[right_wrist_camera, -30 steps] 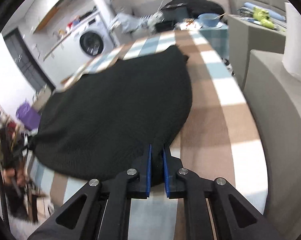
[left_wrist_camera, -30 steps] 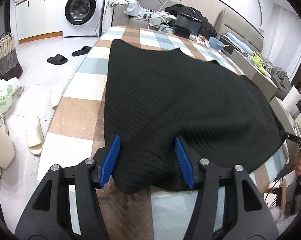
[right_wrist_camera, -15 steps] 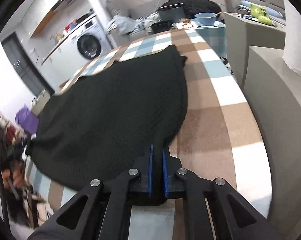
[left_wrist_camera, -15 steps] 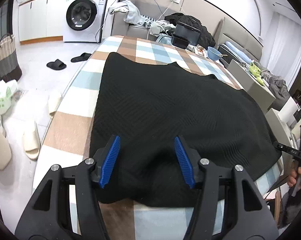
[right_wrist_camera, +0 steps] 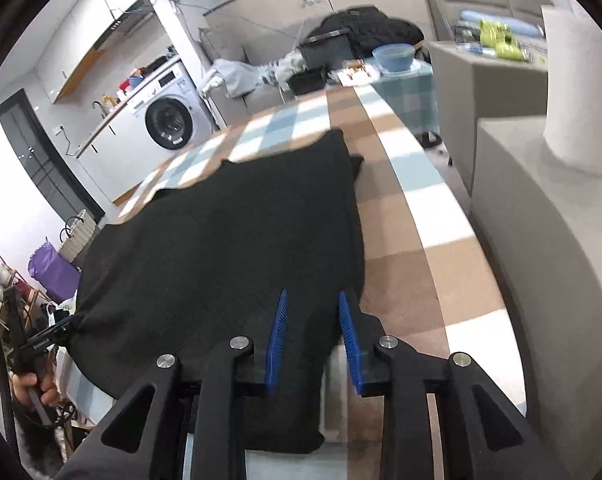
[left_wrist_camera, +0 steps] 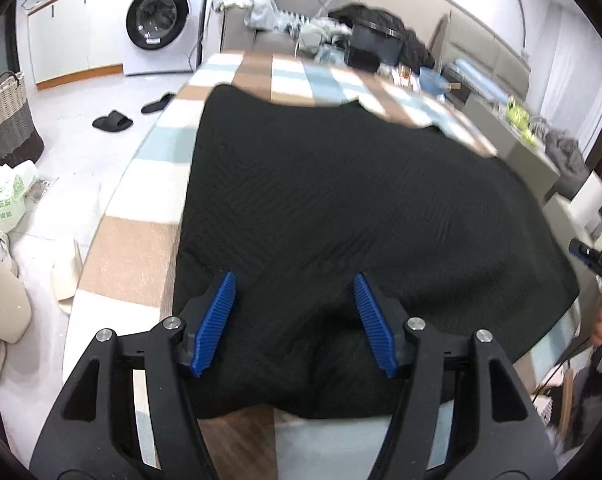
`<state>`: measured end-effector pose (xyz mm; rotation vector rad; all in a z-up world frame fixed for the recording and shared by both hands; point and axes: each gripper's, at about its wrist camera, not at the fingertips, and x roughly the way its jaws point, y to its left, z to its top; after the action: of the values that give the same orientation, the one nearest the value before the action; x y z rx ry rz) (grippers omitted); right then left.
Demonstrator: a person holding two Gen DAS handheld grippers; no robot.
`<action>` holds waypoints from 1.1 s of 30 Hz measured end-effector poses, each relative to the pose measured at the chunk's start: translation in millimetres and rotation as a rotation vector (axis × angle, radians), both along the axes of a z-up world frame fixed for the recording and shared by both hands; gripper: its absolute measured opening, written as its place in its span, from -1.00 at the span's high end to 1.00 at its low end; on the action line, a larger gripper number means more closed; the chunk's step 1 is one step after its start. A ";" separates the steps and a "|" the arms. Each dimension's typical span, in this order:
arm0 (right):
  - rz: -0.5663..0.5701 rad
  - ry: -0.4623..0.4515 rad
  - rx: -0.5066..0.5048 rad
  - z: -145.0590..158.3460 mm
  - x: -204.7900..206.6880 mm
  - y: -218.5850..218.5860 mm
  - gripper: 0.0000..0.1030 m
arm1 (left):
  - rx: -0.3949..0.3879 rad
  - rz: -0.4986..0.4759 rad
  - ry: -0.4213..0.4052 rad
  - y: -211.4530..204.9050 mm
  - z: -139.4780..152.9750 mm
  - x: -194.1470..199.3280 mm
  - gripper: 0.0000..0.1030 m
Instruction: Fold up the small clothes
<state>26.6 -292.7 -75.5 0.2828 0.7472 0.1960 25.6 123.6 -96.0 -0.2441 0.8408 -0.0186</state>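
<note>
Released, the right claw now gapes over seemingly ribbed black knit.

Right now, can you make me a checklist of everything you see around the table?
Surface: checked tablecloth in brown, blue and white.
Job's things: black knitted garment spread flat on it, near edge hanging towards the cameras.
Clutter: blue bowl and dark box at the far end.
Grippers: left gripper open over the garment's near edge; right gripper open, the cloth between its fingers but not pinched.
Cables: thin wires on the far wall.
Surroundings: washing machine, black slippers on the floor, woven basket, grey sofa.
</note>
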 end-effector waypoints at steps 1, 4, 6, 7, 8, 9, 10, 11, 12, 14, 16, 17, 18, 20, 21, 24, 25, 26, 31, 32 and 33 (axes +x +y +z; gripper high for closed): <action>0.004 -0.022 -0.004 3.1 -0.2 1.8 0.08 | 0.004 0.014 -0.005 0.8 1.1 2.1 -0.15; 0.001 -0.026 0.001 4.0 11.1 3.3 -0.02 | 0.004 0.045 0.007 5.0 1.8 12.1 -0.15; -0.022 -0.006 0.032 0.6 23.8 -0.5 -0.02 | -0.001 0.077 -0.004 11.9 3.9 17.2 -0.15; -0.036 0.008 0.044 -1.8 30.6 -2.8 -0.02 | -0.013 0.096 -0.013 17.8 5.4 18.8 -0.15; -0.053 0.019 0.047 -4.4 38.1 -4.9 -0.02 | -0.027 0.115 -0.017 23.1 6.5 18.9 -0.15; -0.068 0.026 0.041 -6.7 43.7 -5.9 -0.02 | -0.044 0.130 -0.020 28.2 6.9 17.5 -0.15; -0.084 0.040 0.023 -10.3 51.5 -6.9 -0.01 | -0.055 0.138 -0.024 32.2 7.4 16.1 -0.15; -0.099 0.053 0.014 -13.9 57.4 -8.2 0.01 | -0.062 0.150 -0.025 36.1 7.5 13.1 -0.15; -0.108 0.065 0.017 -17.9 63.6 -10.0 0.09 | -0.062 0.159 -0.021 39.9 6.8 10.7 -0.15; -0.103 0.084 0.034 -23.9 74.4 -11.6 0.31 | -0.052 0.163 -0.011 44.2 5.3 5.3 -0.15; -0.080 0.066 0.010 -24.0 79.7 -6.9 0.41 | -0.032 0.174 -0.004 47.9 3.5 -3.3 -0.15; -0.063 0.052 -0.004 -22.7 80.9 -3.3 0.64 | -0.025 0.185 0.000 50.3 2.8 -7.7 -0.15; -0.031 0.033 -0.009 -20.2 80.8 1.1 0.86 | -0.025 0.193 0.003 53.1 2.0 -10.9 -0.15; 0.001 -0.072 0.021 -7.7 69.7 5.5 0.87 | -0.039 0.212 0.005 60.1 1.8 -19.5 -0.15; 0.007 -0.088 0.004 -3.9 67.7 8.4 0.88 | -0.050 0.223 0.005 64.8 2.0 -24.2 -0.15; -0.071 -0.079 -0.088 0.5 68.4 7.1 0.88 | -0.086 0.232 -0.005 75.0 2.8 -36.8 -0.17; -0.100 -0.041 -0.127 -3.3 72.5 5.9 0.88 | -0.094 0.226 -0.006 76.8 2.3 -39.9 -0.18; -0.102 -0.014 -0.126 -6.7 74.9 5.0 0.87 | -0.102 0.216 -0.005 78.5 1.8 -43.0 -0.19; -0.029 -0.019 -0.083 0.5 61.9 20.2 0.35 | -0.212 0.108 0.040 80.9 -6.7 -50.4 -0.19; -0.014 -0.039 -0.079 5.1 57.3 24.6 0.17 | -0.220 0.104 0.032 80.6 -7.1 -52.3 -0.19; 0.002 -0.058 -0.075 9.0 53.7 28.9 0.12 | -0.221 0.088 0.021 79.5 -7.7 -52.6 -0.10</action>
<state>80.2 -263.8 -66.6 0.2046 0.6958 0.1765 -27.1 203.1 -103.7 -0.4901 0.8484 -0.0270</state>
